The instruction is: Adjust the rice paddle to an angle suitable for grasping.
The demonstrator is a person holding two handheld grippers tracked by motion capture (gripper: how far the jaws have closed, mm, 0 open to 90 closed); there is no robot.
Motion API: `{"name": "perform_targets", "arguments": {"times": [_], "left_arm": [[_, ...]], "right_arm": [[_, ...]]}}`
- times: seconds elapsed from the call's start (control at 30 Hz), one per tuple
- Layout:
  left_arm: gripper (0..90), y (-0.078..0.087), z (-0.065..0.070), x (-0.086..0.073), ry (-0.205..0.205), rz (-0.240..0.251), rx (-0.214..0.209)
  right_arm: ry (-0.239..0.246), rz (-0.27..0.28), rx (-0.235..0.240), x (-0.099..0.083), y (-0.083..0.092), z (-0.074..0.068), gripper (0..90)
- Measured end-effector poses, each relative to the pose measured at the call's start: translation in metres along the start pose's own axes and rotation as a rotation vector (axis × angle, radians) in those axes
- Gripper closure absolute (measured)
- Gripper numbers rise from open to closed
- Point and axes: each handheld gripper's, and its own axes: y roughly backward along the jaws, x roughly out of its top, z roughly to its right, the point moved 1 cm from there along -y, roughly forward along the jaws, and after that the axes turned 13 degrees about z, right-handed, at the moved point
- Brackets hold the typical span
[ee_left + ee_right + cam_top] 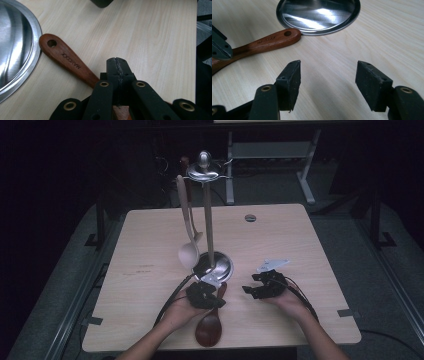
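In the high view, a dark reddish-brown wooden spoon (210, 322) is seen lying flat on the pale wooden table (150, 270), low and centre in the frame, its rounded bowl towards the bottom edge and its handle pointing up at the steel base of a utensil stand (209, 220). A pale wooden spoon (189, 251) is hung from the stand's top. The left gripper (212, 295) is held over the dark spoon's handle; the right gripper (252, 287) is held to its right, clear of it.

In the left gripper view, the jaws are shown pressed together at centre, nothing pinched at their tips. The handle (70, 61), glossy, printed with small lettering and pierced by a hanging hole, is seen running from upper left down beneath the gripper, beside the steel base (15, 50).

In the right gripper view, the jaws are shown wide apart over bare tabletop, nothing held. The handle (269, 41) is seen at upper left, its holed end just short of the steel base (319, 15).
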Motion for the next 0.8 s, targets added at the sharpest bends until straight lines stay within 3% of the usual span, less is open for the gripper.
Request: {"name": "perform_targets", "arguments": {"times": [0.43,0.6,0.7,0.8], "left_arm": [[90.0,-0.006,0.002,-0.011,-0.005,-0.067,-0.017],[89.9,0.005,0.001,-0.017,0.015,-0.083,-0.004],[90.0,0.014,-0.001,-0.022,-0.001,-0.096,0.010],[89.9,0.024,-0.002,-0.027,0.019,-0.107,0.018]], "right_arm": [[-0.001,0.003,-0.007,0.000,0.001,0.002,37.3],[-0.004,0.004,-0.012,0.000,0.002,0.003,37.4],[-0.004,0.004,-0.012,0.000,0.002,0.003,37.4],[-0.009,0.005,-0.013,0.000,0.002,0.003,37.5]]}}
